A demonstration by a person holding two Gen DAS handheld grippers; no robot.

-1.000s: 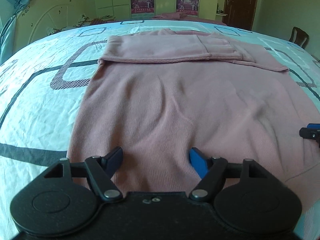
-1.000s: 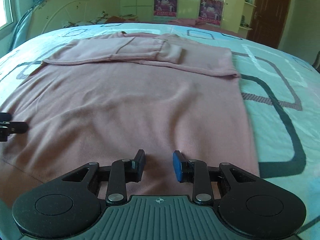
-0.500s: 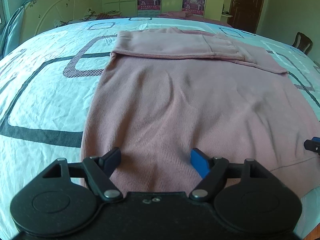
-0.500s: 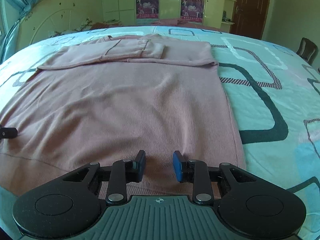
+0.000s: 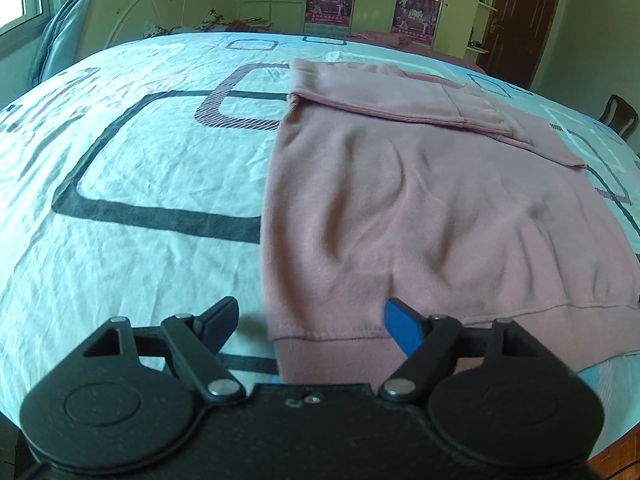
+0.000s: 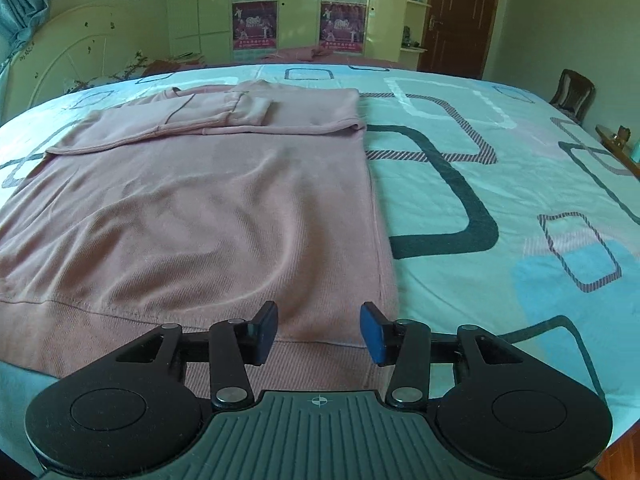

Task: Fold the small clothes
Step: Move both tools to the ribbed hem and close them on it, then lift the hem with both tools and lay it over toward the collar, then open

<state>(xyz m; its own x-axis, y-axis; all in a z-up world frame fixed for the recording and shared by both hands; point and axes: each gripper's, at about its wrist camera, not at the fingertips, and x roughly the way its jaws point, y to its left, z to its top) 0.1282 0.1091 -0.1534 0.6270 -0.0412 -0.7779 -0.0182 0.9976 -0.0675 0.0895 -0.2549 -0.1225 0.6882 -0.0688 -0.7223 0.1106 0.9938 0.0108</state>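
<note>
Now the pink sweater [image 5: 420, 216] lies flat on the bed [image 5: 132, 200], its long axis running away from both grippers and its sleeves already folded across the far end. The left gripper [image 5: 308, 326] has its fingers [image 5: 402, 330] spread apart and empty around the near left corner of the hem, and the right gripper [image 6: 318, 328] is released as well, just at the near right corner (each hand seems equally near to its own corner). Probably the next move is to pinch both corners and carry the hem toward the far end, where free room remains, while the bed edge is close below the hem.
</note>
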